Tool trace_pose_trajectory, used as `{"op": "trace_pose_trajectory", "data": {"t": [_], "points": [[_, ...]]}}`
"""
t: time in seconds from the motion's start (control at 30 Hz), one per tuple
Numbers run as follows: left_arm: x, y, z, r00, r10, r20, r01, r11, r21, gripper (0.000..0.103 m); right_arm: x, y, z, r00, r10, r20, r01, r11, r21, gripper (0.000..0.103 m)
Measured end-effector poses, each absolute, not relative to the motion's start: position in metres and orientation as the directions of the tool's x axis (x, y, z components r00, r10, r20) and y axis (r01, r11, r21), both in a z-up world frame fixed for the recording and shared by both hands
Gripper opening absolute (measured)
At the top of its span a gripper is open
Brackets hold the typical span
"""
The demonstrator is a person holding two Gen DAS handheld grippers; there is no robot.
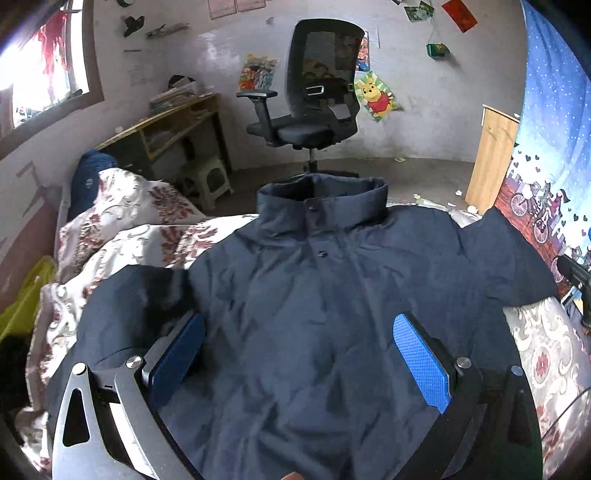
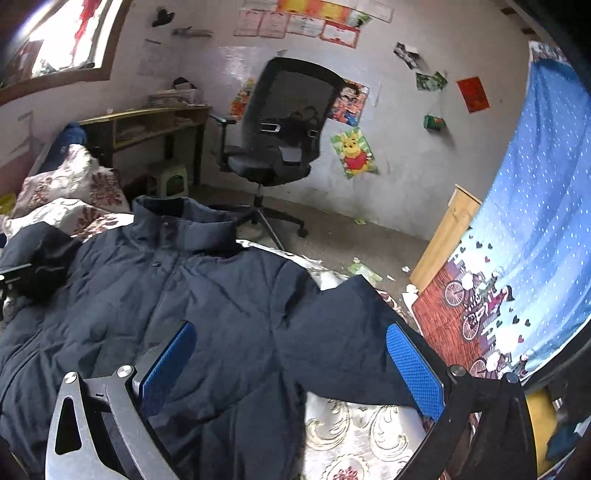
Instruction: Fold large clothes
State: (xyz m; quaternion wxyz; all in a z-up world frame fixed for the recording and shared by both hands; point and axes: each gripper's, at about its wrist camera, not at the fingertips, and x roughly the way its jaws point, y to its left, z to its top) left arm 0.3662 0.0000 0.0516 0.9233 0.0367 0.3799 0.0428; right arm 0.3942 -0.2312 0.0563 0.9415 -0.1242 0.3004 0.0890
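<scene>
— Jacket (image 1: 314,314) lies face up on the floral bedspread (image 1: 546,354), collar far. How will it handle?

— Padded, soft, bulky, I judge; take the right sleeve (image 2: 354,339) at its cuff. Your left gripper (image 1: 299,354) and right gripper (image 2: 291,365) gape wide, empty.

— Any labels?

— None you can read.

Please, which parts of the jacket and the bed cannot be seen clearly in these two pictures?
- Jacket hem: left wrist view, cut off by the bottom edge and covered by the left tongs.
- End of its sleeve: right wrist view, hidden behind a blue pad of the right tongs.
- Bedspread under the jacket: covered in both views.
- Wall papers: text too small.
</scene>
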Motion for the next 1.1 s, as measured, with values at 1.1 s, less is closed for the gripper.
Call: {"op": "trace_pose_trajectory", "data": {"t": [1.1], "points": [[0.525, -0.169, -0.103, 0.61, 0.011, -0.793, 0.116, 0.988, 0.103, 0.1, 0.471, -0.584, -0.141, 0.611, 0.344, -0.713, 0.546, 0.469, 0.694, 0.079]]}}
